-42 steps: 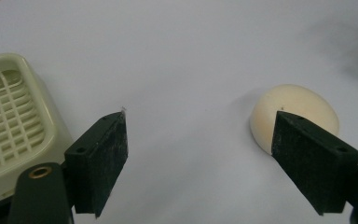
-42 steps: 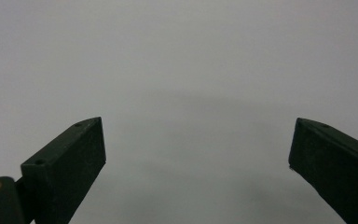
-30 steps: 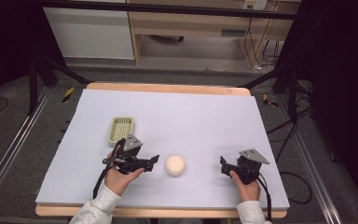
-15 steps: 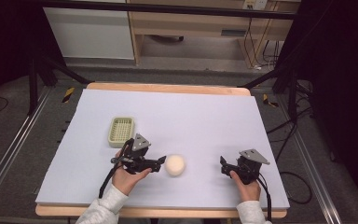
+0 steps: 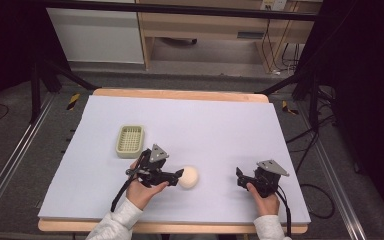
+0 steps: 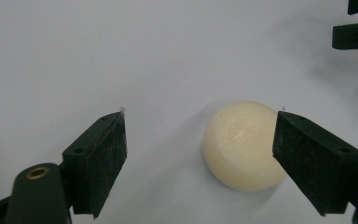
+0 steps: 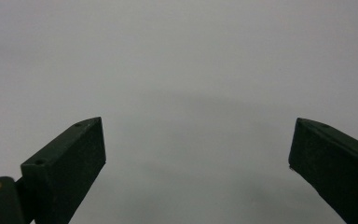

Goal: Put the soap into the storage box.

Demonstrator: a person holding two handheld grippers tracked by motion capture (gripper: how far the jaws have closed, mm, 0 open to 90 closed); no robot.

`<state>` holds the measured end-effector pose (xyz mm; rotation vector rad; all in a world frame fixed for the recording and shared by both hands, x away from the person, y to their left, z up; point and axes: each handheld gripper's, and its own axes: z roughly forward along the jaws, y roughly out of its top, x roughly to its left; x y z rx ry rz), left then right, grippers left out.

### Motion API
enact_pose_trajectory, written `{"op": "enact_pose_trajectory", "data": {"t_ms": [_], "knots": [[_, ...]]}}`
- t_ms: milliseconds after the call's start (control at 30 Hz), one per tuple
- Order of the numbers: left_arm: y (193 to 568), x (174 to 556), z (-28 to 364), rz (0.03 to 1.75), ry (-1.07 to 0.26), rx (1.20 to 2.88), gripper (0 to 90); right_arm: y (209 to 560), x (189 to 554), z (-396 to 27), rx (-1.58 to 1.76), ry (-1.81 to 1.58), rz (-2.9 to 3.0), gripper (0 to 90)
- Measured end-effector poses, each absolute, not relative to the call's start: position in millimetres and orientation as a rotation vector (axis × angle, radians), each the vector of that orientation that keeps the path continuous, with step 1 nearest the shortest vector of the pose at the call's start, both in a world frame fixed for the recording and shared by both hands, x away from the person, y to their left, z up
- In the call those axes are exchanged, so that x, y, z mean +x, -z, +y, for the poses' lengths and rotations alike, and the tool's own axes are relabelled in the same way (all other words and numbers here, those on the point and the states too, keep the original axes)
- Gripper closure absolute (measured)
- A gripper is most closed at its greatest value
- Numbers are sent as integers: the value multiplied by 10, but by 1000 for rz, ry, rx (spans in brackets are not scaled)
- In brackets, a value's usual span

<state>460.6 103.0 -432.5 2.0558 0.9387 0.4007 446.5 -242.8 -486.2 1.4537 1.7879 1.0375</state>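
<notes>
A cream-coloured ball [image 5: 188,177] rests on the pale blue table top, near the front middle. My left gripper [image 5: 178,174] reaches it from the left and stands open. In the left gripper view the ball [image 6: 242,144] lies between the jaws of that gripper [image 6: 199,122], close against the right-hand jaw and well apart from the other. My right gripper [image 5: 239,176] sits lower right on the table, pointing left toward the ball, a short gap away. Its jaws are wide apart in the right gripper view [image 7: 196,126], with bare table between them.
A small pale green basket [image 5: 130,141] stands on the table [image 5: 220,125] behind and left of the left gripper. The right gripper's jaw tips [image 6: 354,35] show at the top right of the left gripper view. A wooden edge runs along the table's front and back.
My left gripper has moved right, from beside the basket up to the ball, and its open jaws now straddle it. The right gripper and the ball have stayed put.
</notes>
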Motion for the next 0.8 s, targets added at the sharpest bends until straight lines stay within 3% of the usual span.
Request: {"op": "enact_pose_trajectory", "data": {"t_ms": [800], "knots": [[4399, 4597, 807, 907, -374, 2097, 166, 4863, 4466, -2428, 1452, -1038, 1790, 42]]}}
